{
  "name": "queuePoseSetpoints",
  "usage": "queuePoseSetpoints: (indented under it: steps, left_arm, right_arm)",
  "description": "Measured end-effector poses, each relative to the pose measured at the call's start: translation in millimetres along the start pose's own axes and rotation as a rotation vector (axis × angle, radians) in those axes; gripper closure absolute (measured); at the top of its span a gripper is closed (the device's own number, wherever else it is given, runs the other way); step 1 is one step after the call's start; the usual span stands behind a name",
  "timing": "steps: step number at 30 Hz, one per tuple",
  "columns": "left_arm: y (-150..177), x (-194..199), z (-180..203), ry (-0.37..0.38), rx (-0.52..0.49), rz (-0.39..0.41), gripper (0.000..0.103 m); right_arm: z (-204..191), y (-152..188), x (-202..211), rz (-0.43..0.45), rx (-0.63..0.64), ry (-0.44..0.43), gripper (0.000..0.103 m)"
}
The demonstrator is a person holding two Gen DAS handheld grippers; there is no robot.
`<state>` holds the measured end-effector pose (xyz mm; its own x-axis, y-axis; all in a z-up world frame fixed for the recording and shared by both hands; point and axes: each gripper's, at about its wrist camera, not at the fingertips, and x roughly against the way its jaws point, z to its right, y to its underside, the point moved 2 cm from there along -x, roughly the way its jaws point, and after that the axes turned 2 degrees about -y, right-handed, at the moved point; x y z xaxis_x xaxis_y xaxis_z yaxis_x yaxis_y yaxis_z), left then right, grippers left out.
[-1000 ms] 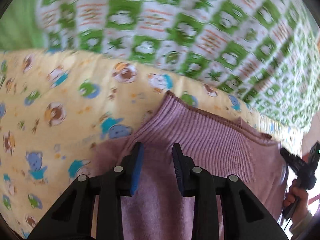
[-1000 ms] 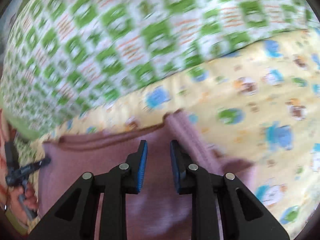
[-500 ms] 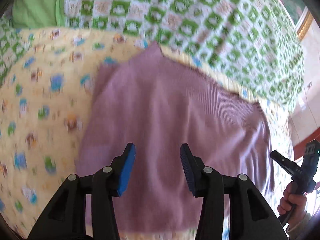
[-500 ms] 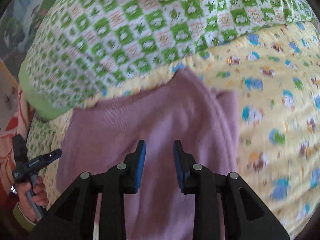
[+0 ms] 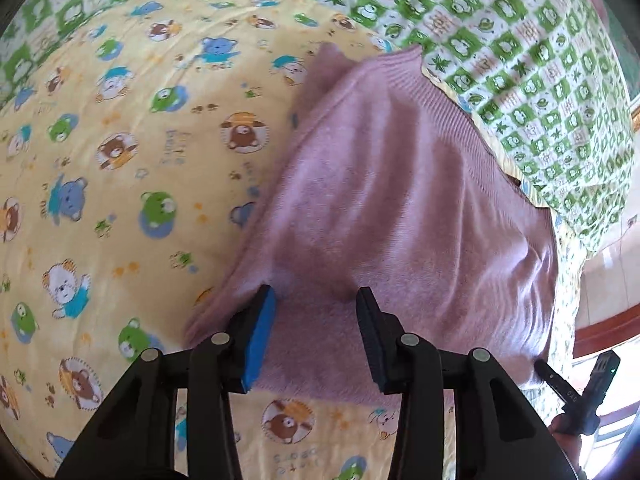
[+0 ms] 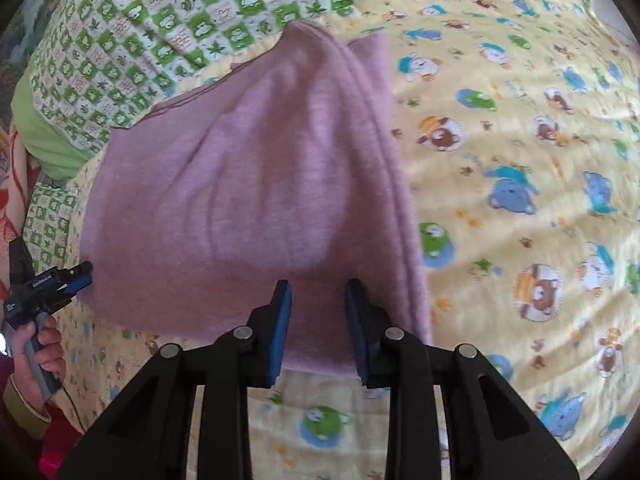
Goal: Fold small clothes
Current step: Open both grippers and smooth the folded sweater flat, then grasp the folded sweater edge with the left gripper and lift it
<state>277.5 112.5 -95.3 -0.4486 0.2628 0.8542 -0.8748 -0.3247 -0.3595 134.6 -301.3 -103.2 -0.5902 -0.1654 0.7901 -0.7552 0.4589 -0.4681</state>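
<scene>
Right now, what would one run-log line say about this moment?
garment: pink knit sweater folded on yellow bear-print blanket | left gripper: closing, nothing pinched | right gripper: open over near edge

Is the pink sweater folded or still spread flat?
Folded. The pink sweater lies doubled on the yellow blanket, with stacked layer edges along its right side.

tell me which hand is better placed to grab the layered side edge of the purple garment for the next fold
Likely right: the right gripper hovers beside the purple garment's layered edge. The left gripper, its jaws closing with nothing pinched, sits near the opposite edge.
</scene>
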Motion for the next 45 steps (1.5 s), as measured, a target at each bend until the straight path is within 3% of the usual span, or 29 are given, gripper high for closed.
queuePoseSetpoints:
  steps: [6,13,20,22,25,30,33,36,40,45]
  left_arm:
    - [10,22,-8,0.003,0.044,0.014,0.058]
    - [26,41,-26,-0.009,0.108,0.016,0.052]
    - [31,37,-38,-0.009,0.169,-0.028,0.048]
    - [30,32,-41,-0.011,0.206,-0.054,0.039]
    - [26,21,-45,-0.006,0.269,-0.083,0.037]
    - [17,7,-45,-0.016,0.354,-0.041,0.033]
    - [7,0,-37,-0.046,0.339,-0.005,0.037]
    - [-3,-6,-29,-0.019,0.316,0.008,0.084]
    - [-11,10,8,-0.039,0.187,0.076,0.087]
    - [-5,29,82,0.055,0.004,0.122,0.088]
  right_arm:
    - [4,0,17,0.016,-0.028,0.053,0.073]
    - [-3,4,32,0.022,-0.034,0.040,0.073]
    - [-31,4,33,0.017,-0.003,-0.039,0.071]
    - [-45,1,27,0.008,0.019,-0.071,0.068]
    - [-69,-11,19,0.010,0.051,-0.107,0.066]
    - [-99,-28,11,0.020,0.040,-0.173,0.065]
    - [-110,-32,6,0.009,0.064,-0.186,0.065]
    - [-111,-35,2,-0.006,0.078,-0.189,0.065]
    - [-105,-42,-3,-0.019,0.072,-0.188,0.065]
    - [-102,-61,-6,-0.014,0.065,-0.208,0.065]
